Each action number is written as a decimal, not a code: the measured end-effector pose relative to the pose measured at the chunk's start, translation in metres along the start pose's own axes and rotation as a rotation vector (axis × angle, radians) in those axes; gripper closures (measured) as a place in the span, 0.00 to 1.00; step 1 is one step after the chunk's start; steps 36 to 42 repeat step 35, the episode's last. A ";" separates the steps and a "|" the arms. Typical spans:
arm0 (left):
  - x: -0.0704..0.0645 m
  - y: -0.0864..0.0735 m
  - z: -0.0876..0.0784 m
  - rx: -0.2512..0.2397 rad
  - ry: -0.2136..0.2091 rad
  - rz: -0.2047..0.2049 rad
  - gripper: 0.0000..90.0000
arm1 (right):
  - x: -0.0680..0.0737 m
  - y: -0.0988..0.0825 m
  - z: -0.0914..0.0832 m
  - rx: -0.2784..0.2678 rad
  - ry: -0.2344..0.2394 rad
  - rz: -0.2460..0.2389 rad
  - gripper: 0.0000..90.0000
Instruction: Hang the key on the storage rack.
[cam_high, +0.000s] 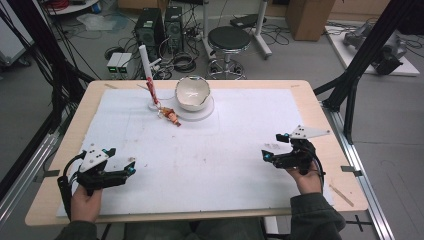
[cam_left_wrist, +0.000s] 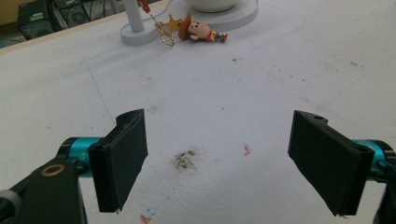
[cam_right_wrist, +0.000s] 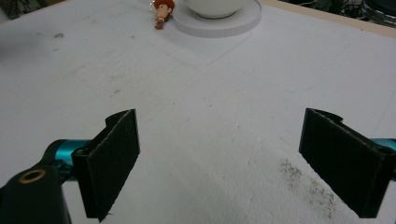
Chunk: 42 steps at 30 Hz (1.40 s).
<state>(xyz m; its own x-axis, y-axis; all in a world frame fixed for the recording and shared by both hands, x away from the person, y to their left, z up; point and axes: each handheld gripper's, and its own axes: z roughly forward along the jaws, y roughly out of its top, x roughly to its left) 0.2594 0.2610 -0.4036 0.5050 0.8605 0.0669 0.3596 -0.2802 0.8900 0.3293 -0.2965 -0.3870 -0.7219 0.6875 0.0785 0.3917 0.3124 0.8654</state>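
Setting: white-covered tabletop (cam_high: 210, 165), with office clutter on the floor beyond.
Left gripper (cam_high: 120, 162): near the front left edge, jaws spread wide, nothing between them.
Right gripper (cam_high: 271, 147): near the front right edge, jaws likewise wide and empty, resting low over the sheet.
Cowboy figure keychain (cam_high: 170, 115): lying on its side at the far middle of the tabletop, well apart from both grippers, between the white post stand (cam_high: 150, 80) and the round base under the white bowl (cam_high: 192, 93).
Chain: gold links trailing from the figure toward the post's foot, seemingly attached there by a red tie.
Risk: with the figure tucked so close to bowl base and post, a reach from either side could likely nudge the bowl or tip the slim post; a pull on the tethered chain might drag the stand along.
Left gripper view: shows hat, gold star charm (cam_left_wrist: 173, 22) and chain.
Right gripper view: gives just the figure's head beside the base.
High view: alone shows the post's full height.
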 end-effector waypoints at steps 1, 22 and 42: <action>0.000 0.000 0.000 -0.001 0.000 0.001 0.22 | 0.000 -0.002 -0.001 -0.001 -0.001 0.001 0.13; -0.001 -0.002 -0.002 0.004 -0.022 0.012 0.22 | 0.008 -0.020 -0.019 -0.016 -0.017 0.007 0.13; -0.003 -0.001 0.001 0.006 -0.028 0.020 0.22 | 0.006 -0.023 -0.018 -0.021 -0.020 -0.016 0.13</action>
